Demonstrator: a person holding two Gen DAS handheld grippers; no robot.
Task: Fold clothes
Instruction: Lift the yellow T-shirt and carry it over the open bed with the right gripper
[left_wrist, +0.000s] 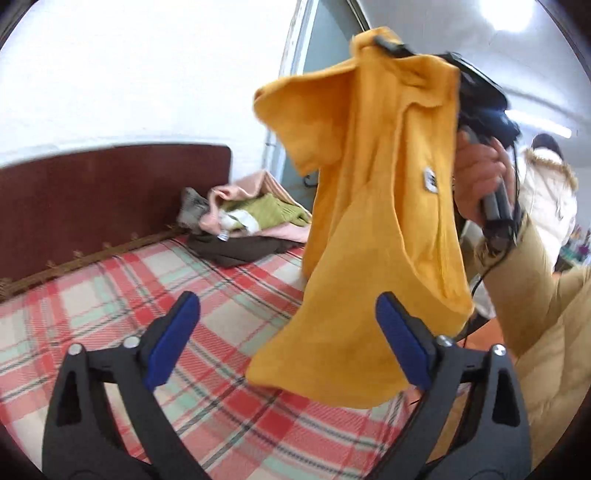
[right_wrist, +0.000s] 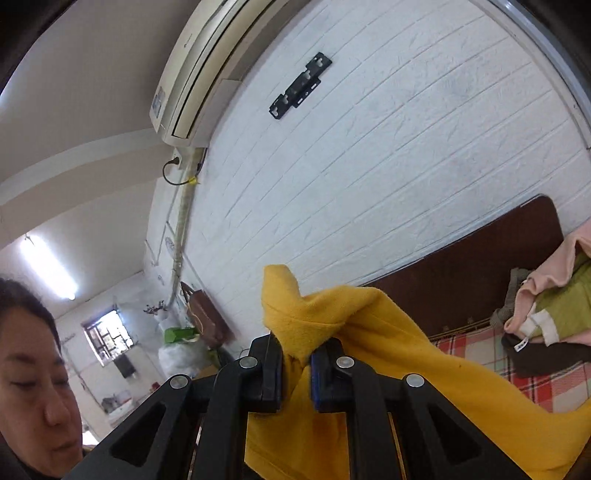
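Observation:
A yellow garment (left_wrist: 373, 229) hangs in the air over the plaid bed (left_wrist: 155, 295), held up by its top edge. My right gripper (right_wrist: 297, 360) is shut on a bunched fold of the yellow garment (right_wrist: 369, 332); in the left wrist view the right gripper (left_wrist: 391, 46) shows at the top of the cloth, gripped by a person's hand (left_wrist: 480, 177). My left gripper (left_wrist: 288, 314) stands open below, blue pads wide apart, with the garment's lower hem hanging just ahead of its right finger. Nothing sits between the left pads.
A pile of clothes (left_wrist: 251, 218), green, pink and dark brown, lies at the bed's far end by the brown headboard (left_wrist: 110, 192). A second person in a white coat (left_wrist: 546, 199) stands at the right. An air conditioner (right_wrist: 195, 70) hangs on the white brick wall.

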